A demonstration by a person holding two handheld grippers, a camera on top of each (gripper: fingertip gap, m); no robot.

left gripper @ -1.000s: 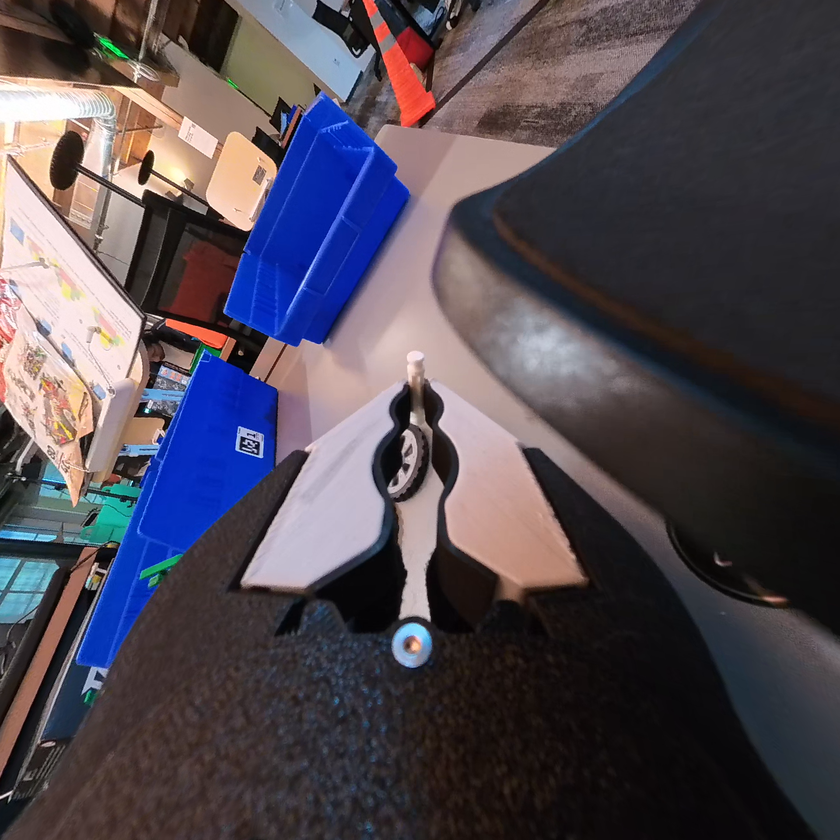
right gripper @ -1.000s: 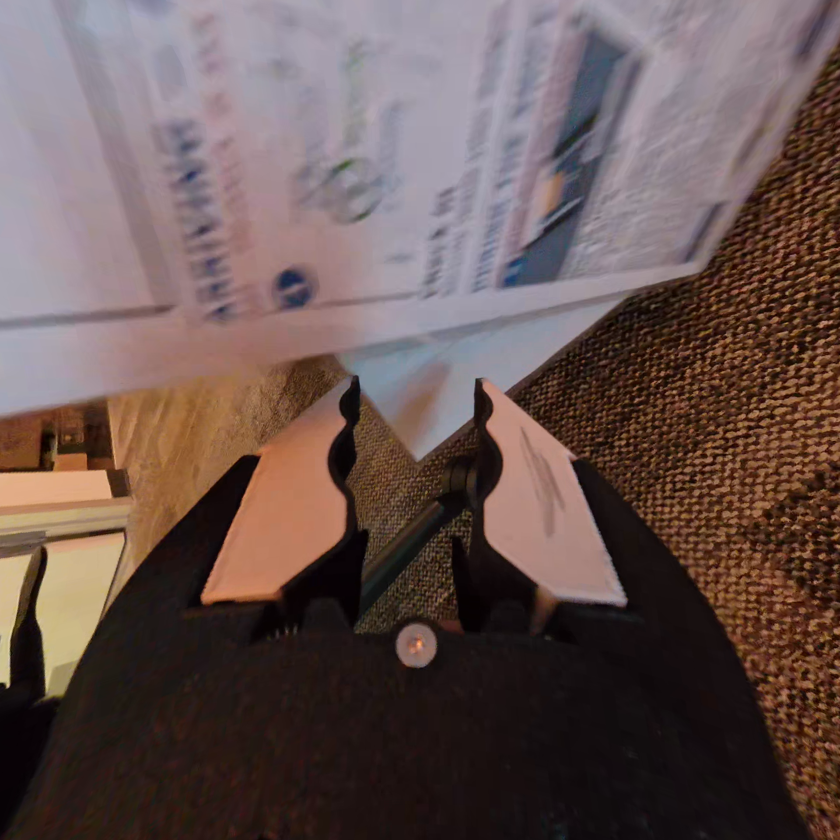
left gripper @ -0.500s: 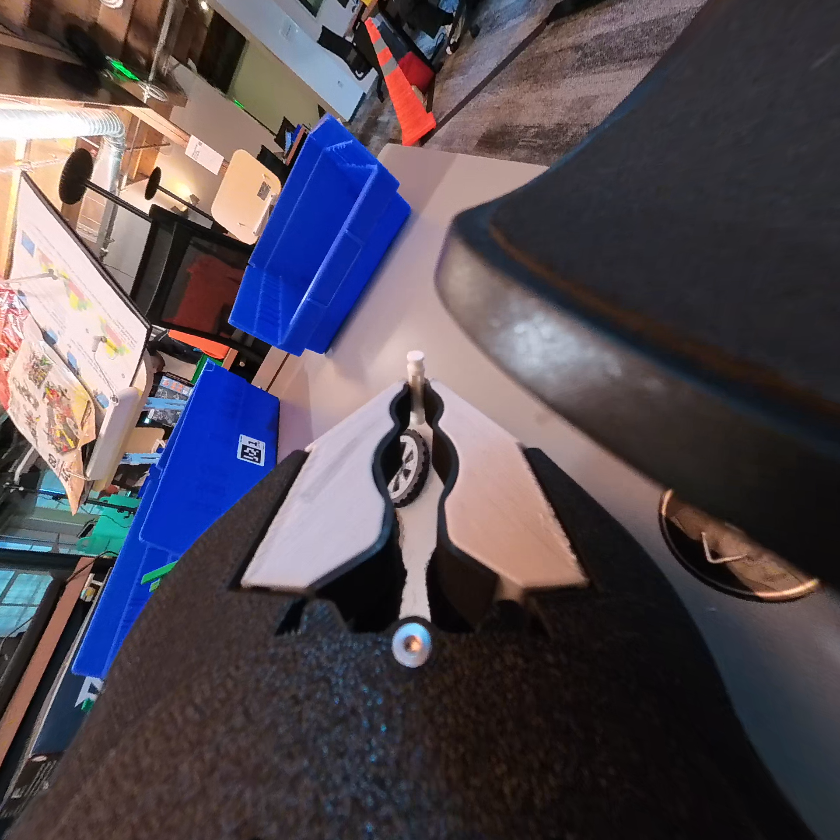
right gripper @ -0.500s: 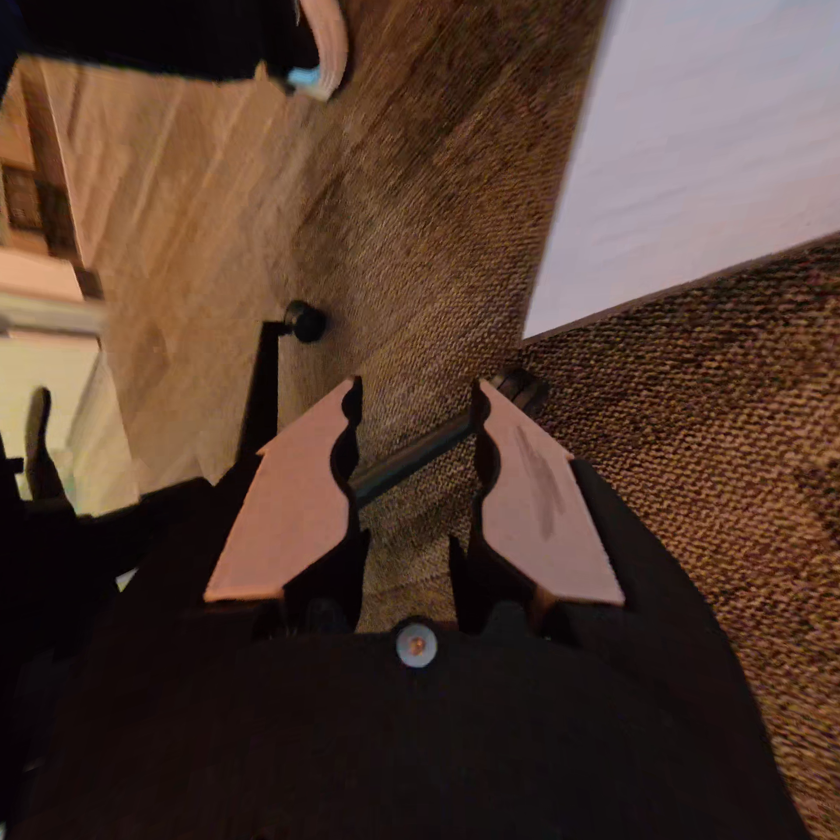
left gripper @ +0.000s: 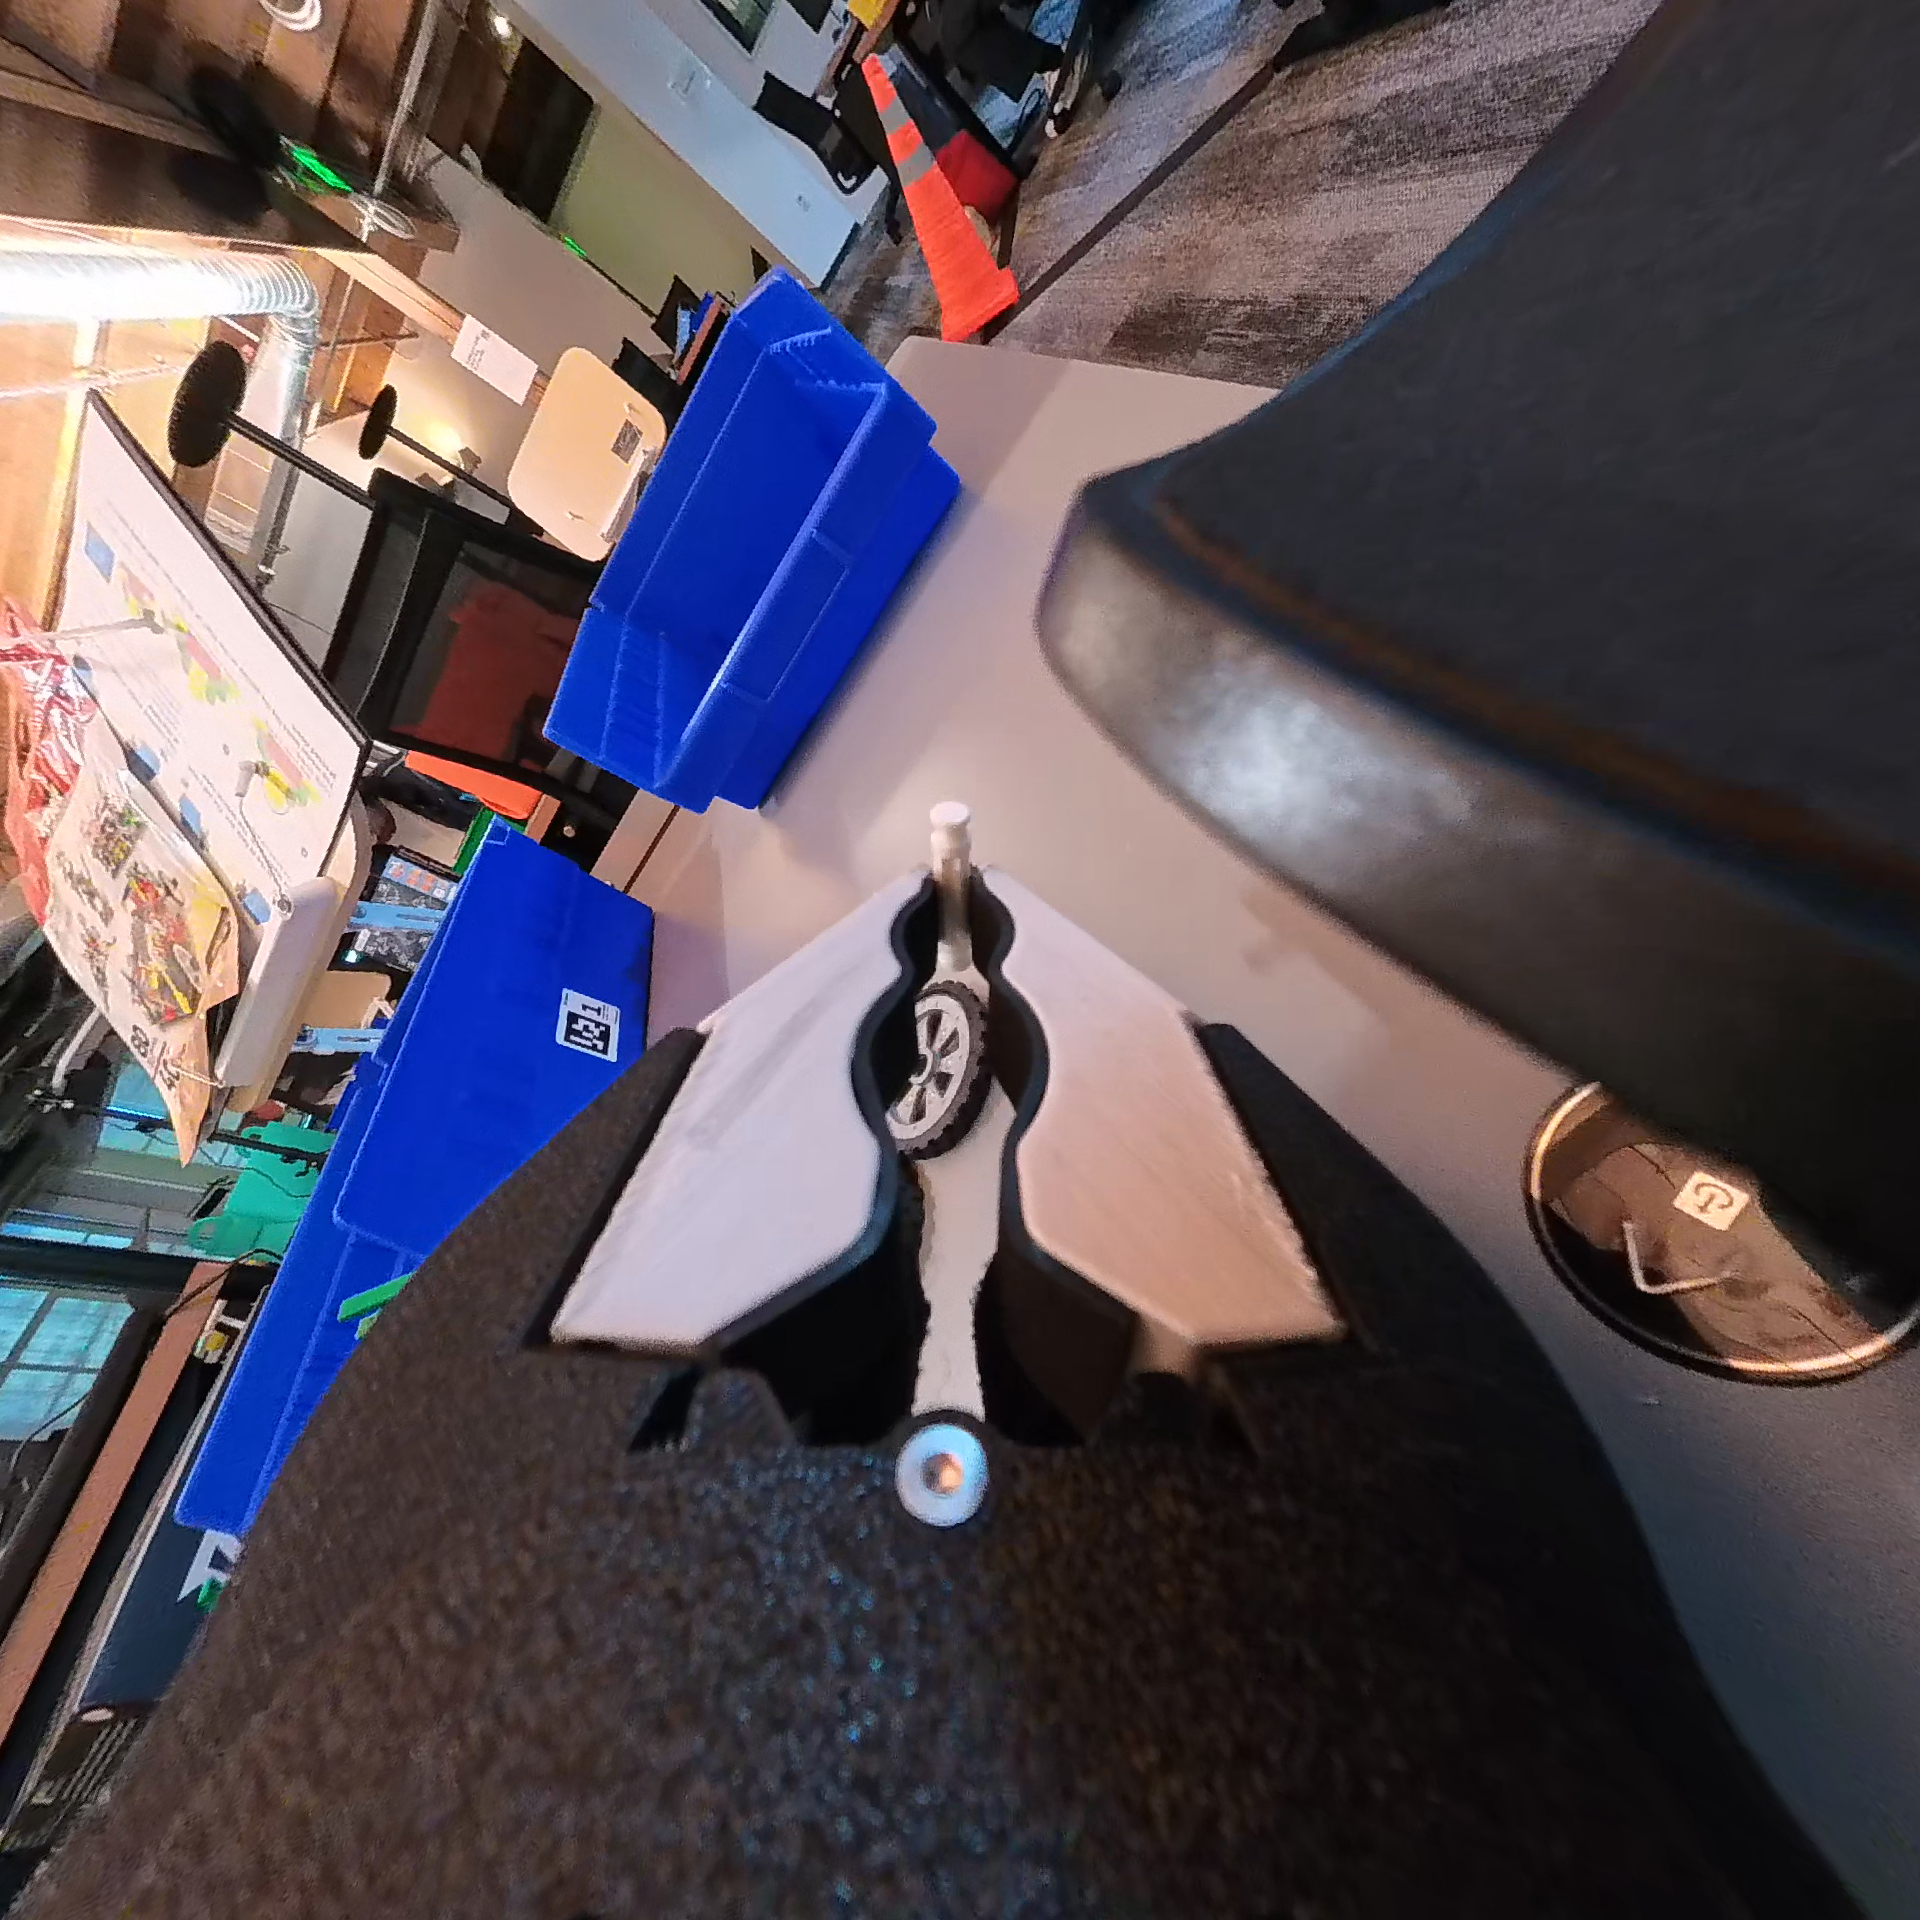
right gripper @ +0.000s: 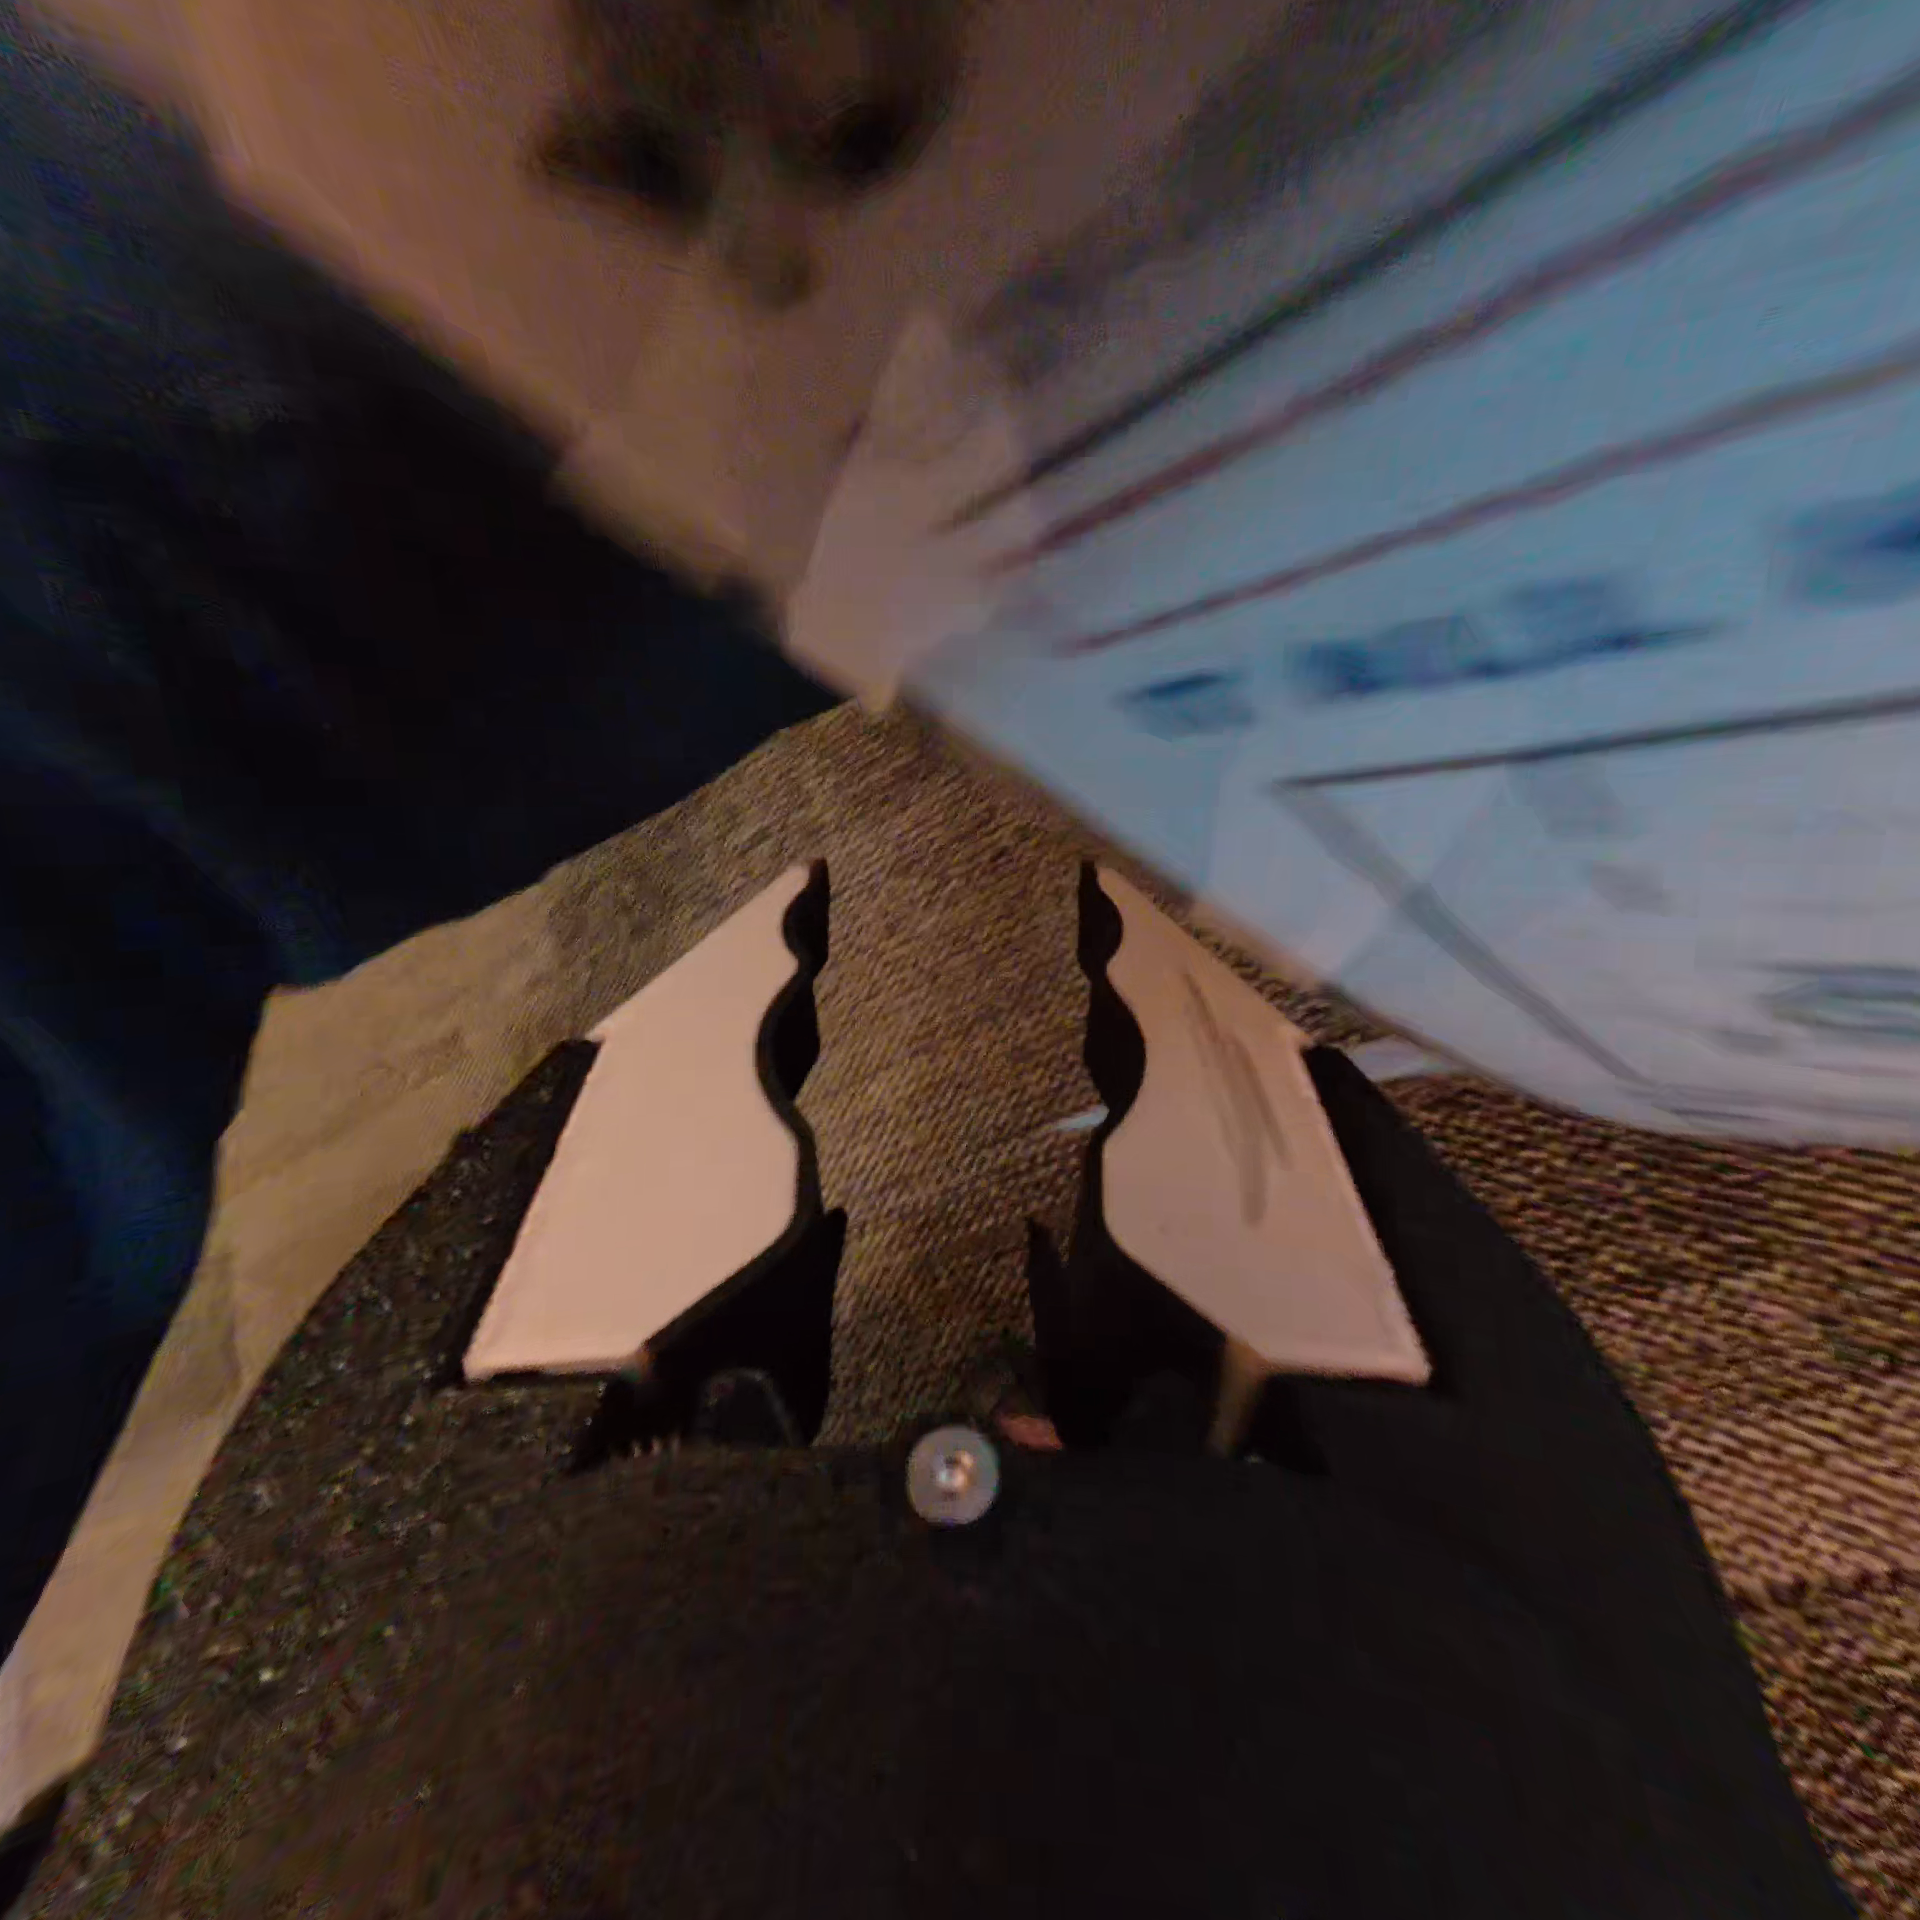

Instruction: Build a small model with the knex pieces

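Observation:
In the left wrist view my left gripper (left gripper: 951, 894) is shut on a small toy axle: a grey pin (left gripper: 949, 842) sticks out past the fingertips and a small black-tyred wheel (left gripper: 935, 1075) sits between the fingers. It hangs over a pale grey table (left gripper: 997, 665), beside a large black rounded object (left gripper: 1507, 582) on the right. In the right wrist view my right gripper (right gripper: 954, 894) is open and empty above brown carpet (right gripper: 1662, 1299). A blurred white and blue printed sheet (right gripper: 1507, 644) passes just beyond its right finger.
Two blue plastic bins (left gripper: 758, 603) (left gripper: 468, 1122) stand on the table's far and left side. A round cable hole (left gripper: 1704, 1236) is in the table at the right. An orange cone (left gripper: 940, 218) stands on the floor behind. A dark blurred shape (right gripper: 260, 623) fills the right view's left. Across from one pair of fingers to the other is roughly 50 centimetres.
The left gripper stays shut on the axle and has shifted slightly, uncovering the cable hole. The right gripper has swung fast over the carpet; the printed sheet is back in view, and the black rod is gone.

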